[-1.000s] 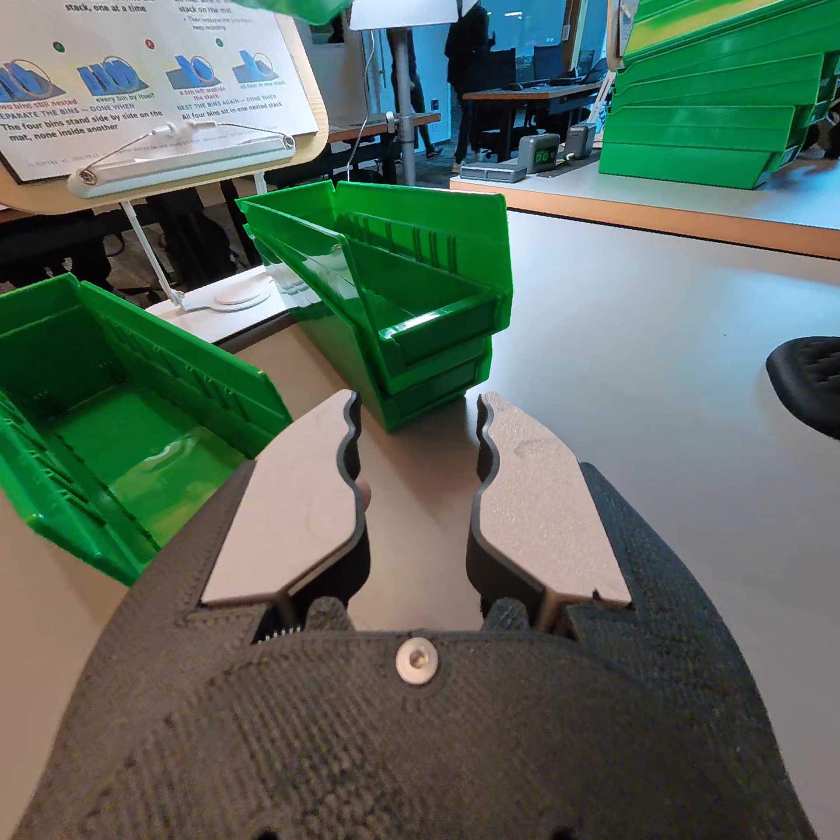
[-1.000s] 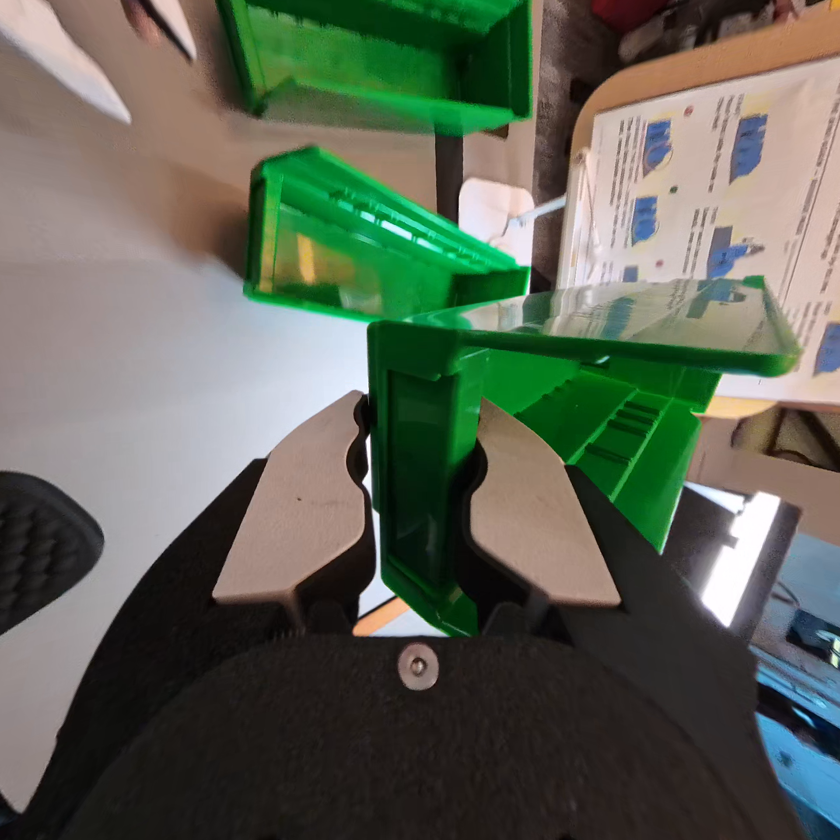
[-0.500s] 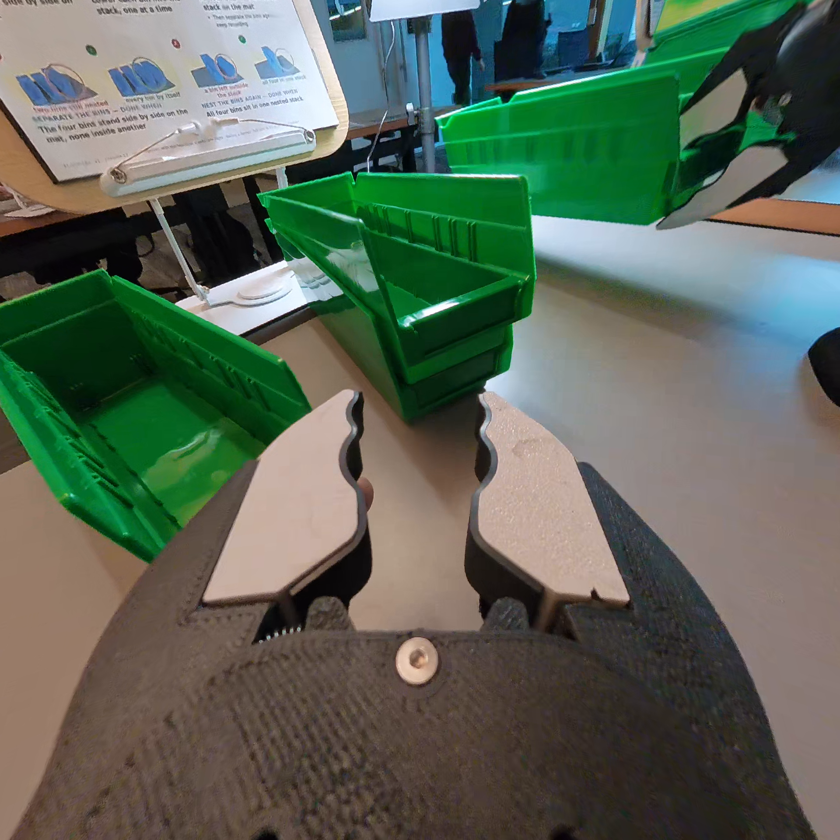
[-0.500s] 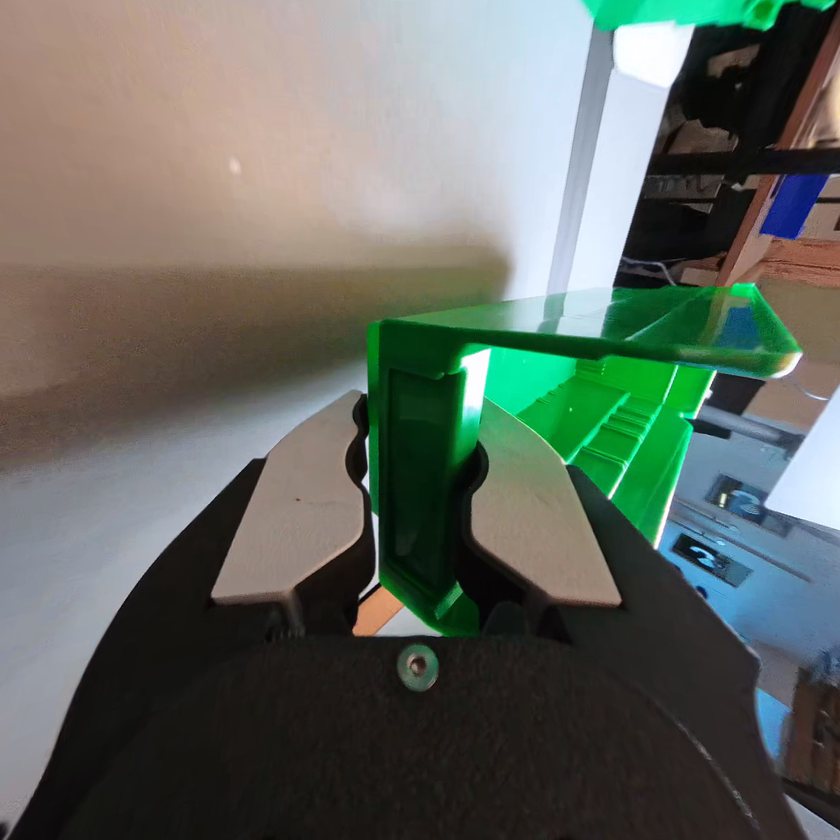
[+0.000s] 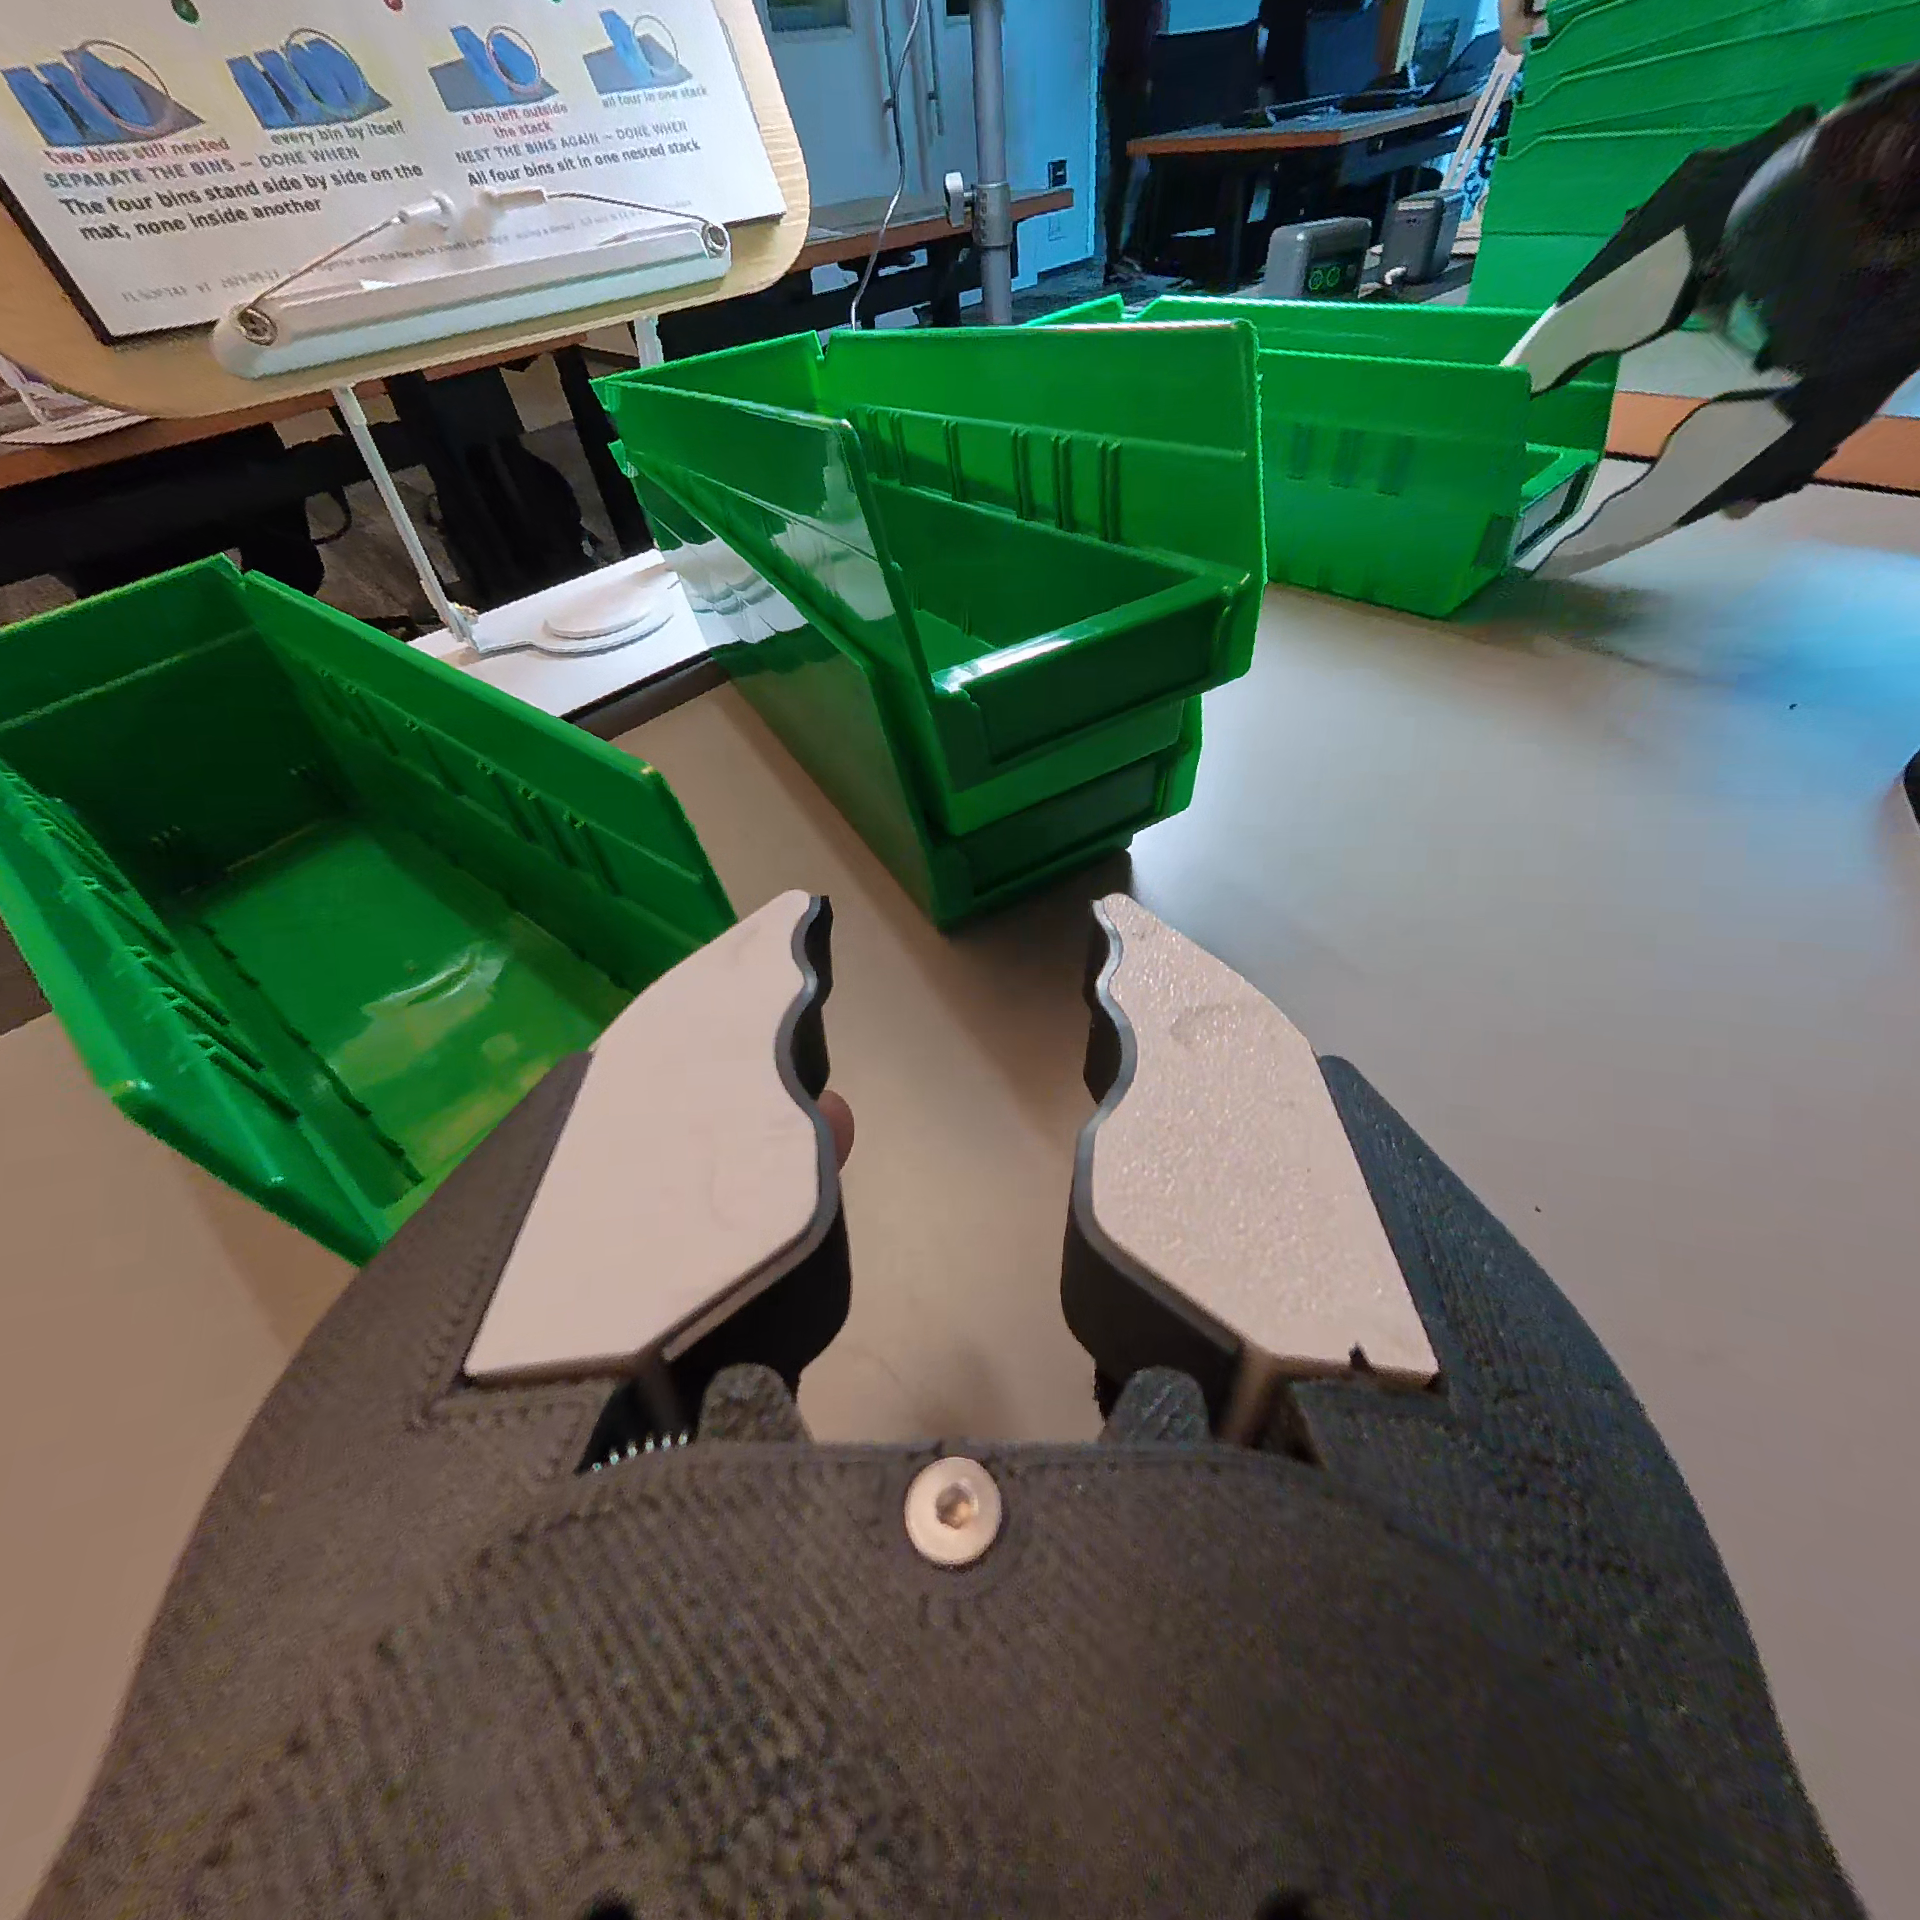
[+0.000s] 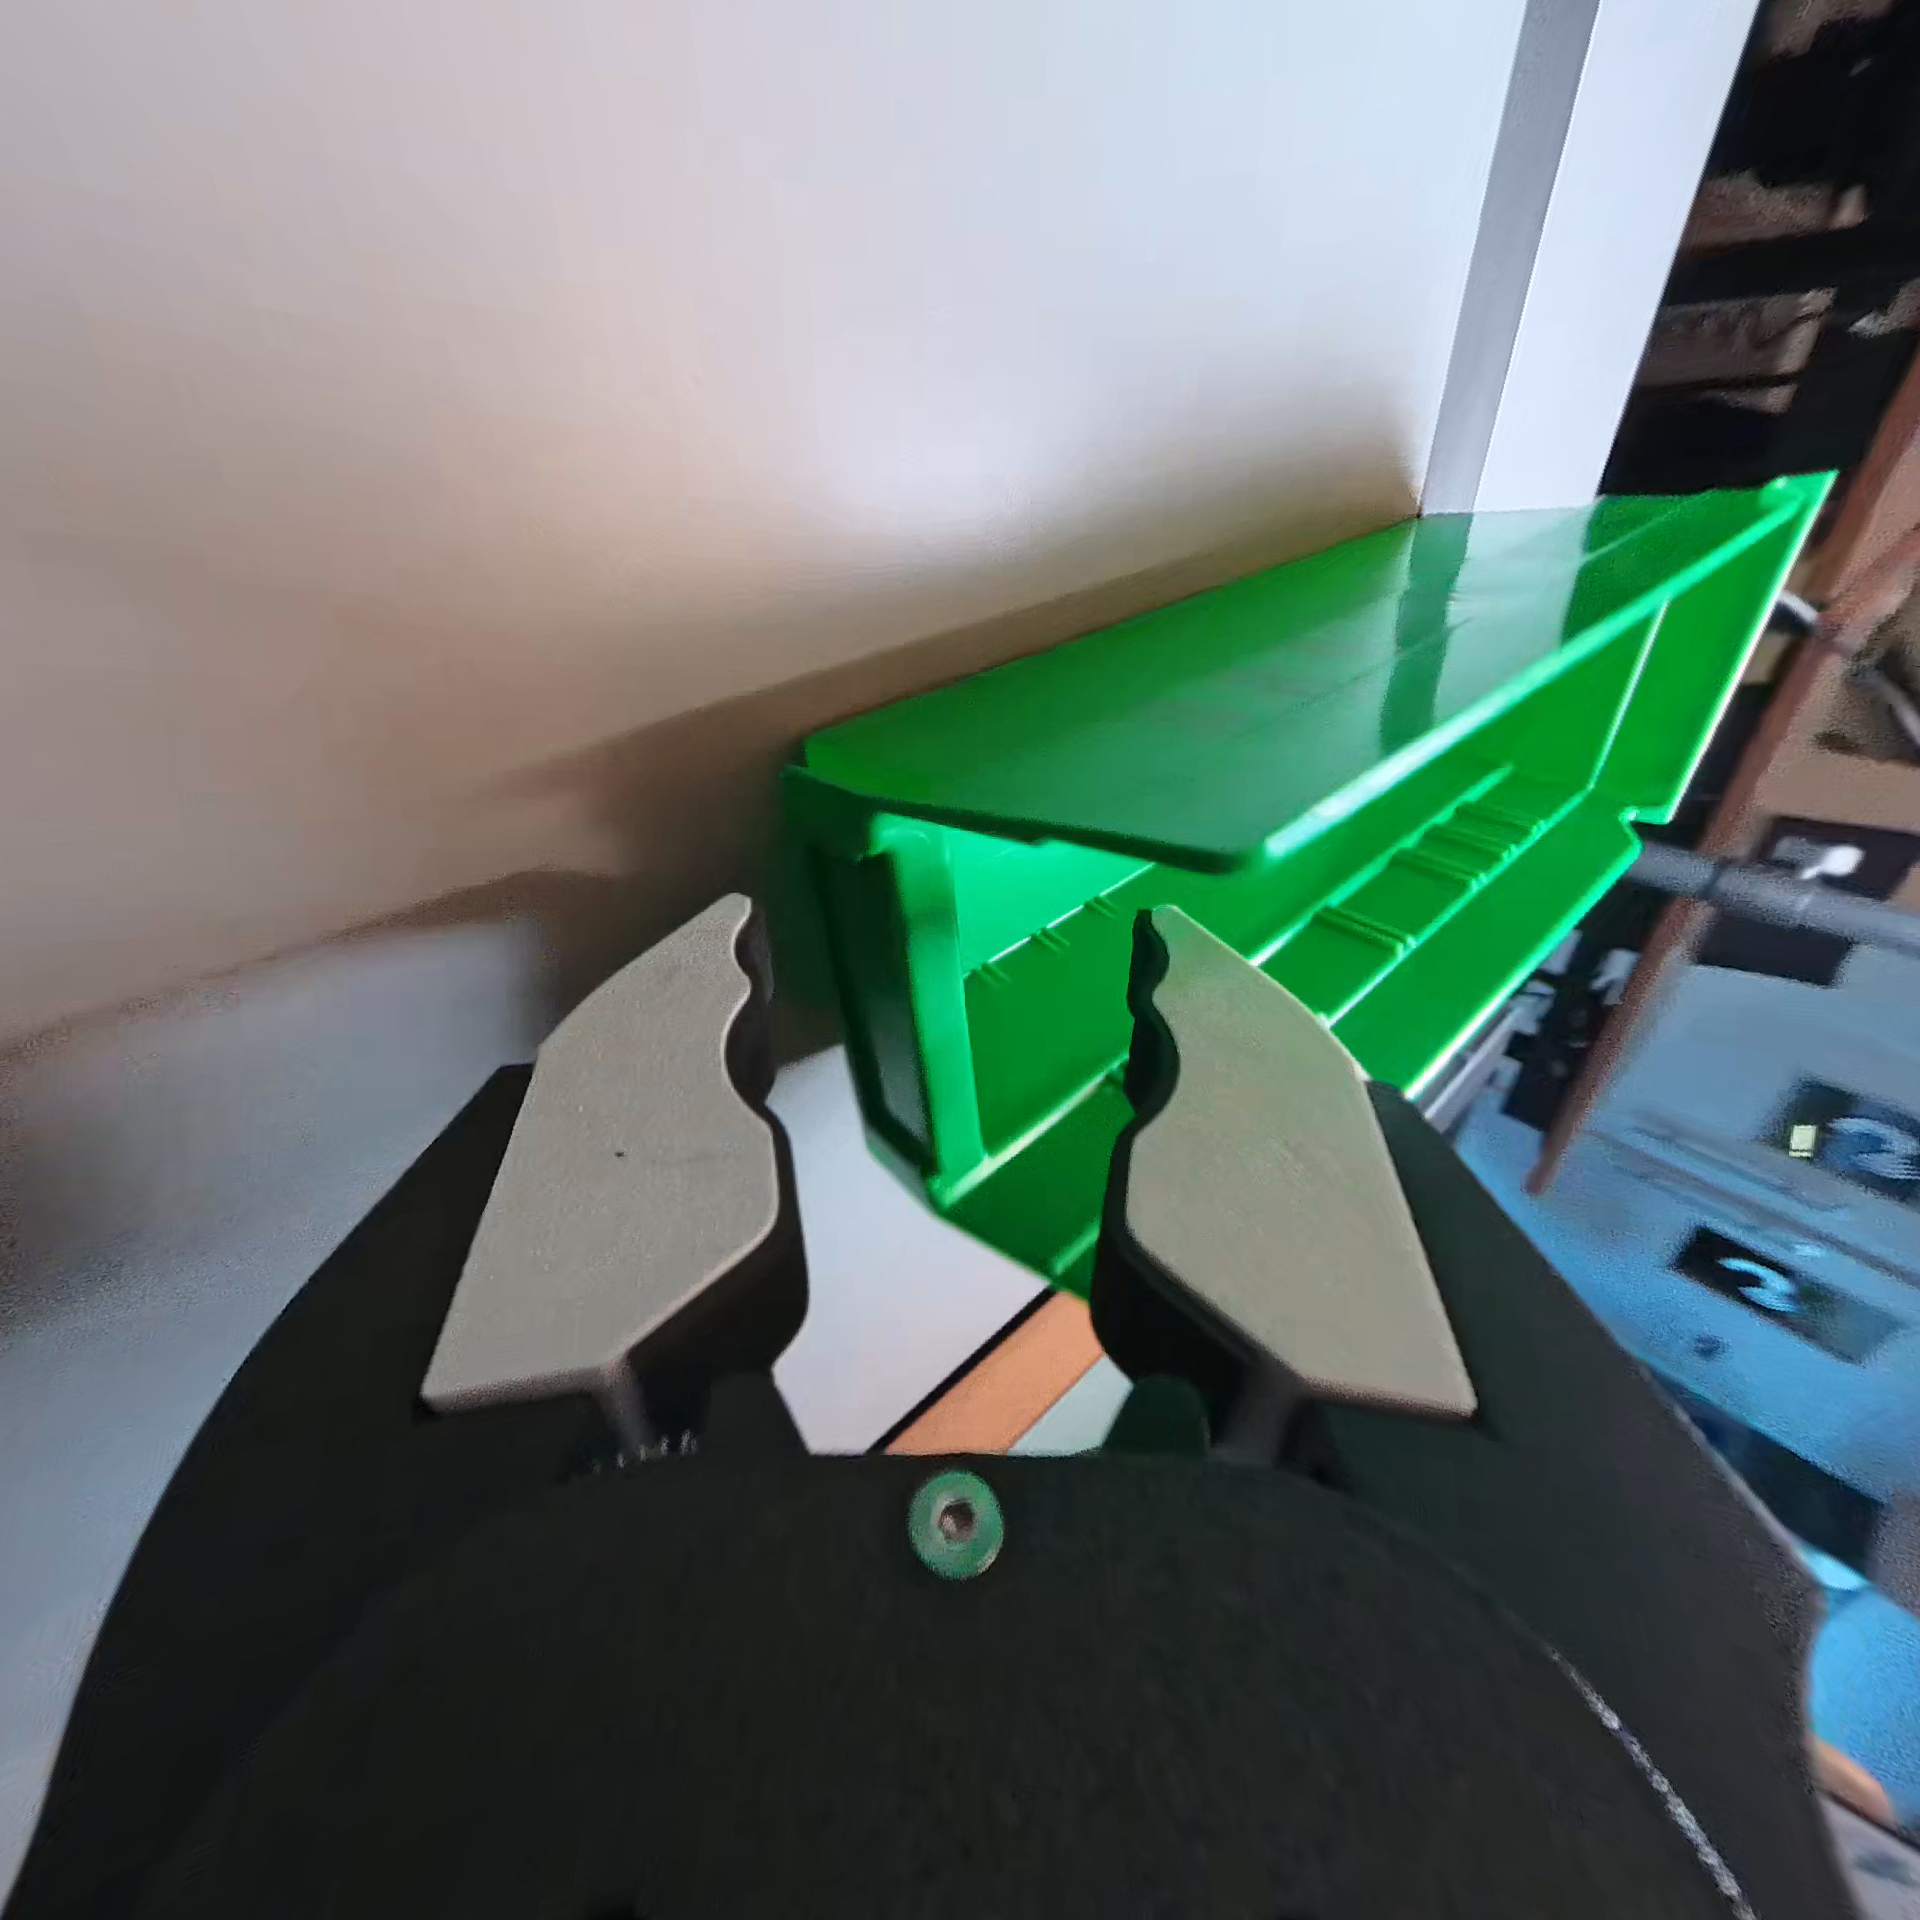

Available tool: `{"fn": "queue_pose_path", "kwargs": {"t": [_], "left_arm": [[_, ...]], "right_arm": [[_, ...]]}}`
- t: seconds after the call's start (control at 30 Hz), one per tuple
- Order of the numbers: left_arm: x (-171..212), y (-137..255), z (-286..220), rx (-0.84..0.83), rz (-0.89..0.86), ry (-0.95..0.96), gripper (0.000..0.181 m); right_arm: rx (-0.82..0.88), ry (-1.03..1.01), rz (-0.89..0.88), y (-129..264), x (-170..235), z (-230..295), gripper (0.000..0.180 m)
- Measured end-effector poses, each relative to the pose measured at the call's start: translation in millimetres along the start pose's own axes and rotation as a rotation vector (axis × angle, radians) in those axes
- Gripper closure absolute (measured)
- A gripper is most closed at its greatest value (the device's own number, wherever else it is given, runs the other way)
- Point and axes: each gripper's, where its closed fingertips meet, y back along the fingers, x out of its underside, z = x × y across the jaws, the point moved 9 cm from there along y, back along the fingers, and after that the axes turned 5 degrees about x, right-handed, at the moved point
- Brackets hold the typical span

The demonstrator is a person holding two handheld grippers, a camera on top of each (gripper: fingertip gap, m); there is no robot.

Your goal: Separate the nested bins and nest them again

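A: How are the bins judged to be handling?

B: As light, stiff and glossy, so slippery; a front lip is being favoured as the hold. A single bin (image 5: 343, 904) is lying at nine o'clock on the bench (image 5: 1507, 935), the nested stack (image 5: 956, 623) at twelve, a third bin (image 5: 1392, 468) at two.

A: And the grippers?

B: The left gripper (image 5: 956, 997) is being held low and level, jaws apart, empty. The right gripper (image 6: 951, 987) is being held rolled sideways, jaws parted at that third bin's (image 6: 1299, 883) front lip, nothing clamped.

An office-like lab: desk (image 5: 1558, 935) in front, instruction board (image 5: 395, 156) at 11 o'clock, more desks with gear (image 5: 1320, 255) at 1 o'clock, stacked green bins (image 5: 1662, 156) beyond.
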Motion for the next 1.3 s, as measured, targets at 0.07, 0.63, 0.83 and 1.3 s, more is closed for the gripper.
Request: {"fn": "queue_pose_path", "kwargs": {"t": [0.07, 0.63, 0.83, 1.3], "left_arm": [[0, 0, 0, 0.002, -0.002, -0.002, 0.134], [3, 2, 3, -0.023, -0.006, -0.043, 0.135], [1, 2, -1, -0.01, -0.012, -0.073, 0.136], [7, -3, -7, 0.007, 0.02, -0.071, 0.137]], "right_arm": [[-0.04, -0.053, -0.001, 23, -8, -6, 0.117], [-0.108, 0.248, -0.344, 86, -258, -4, 0.123], [-0.017, 0.333, -0.31, 59, -243, -7, 0.18], [-0.085, 0.161, -0.13, 24, -226, -9, 0.128]]}}
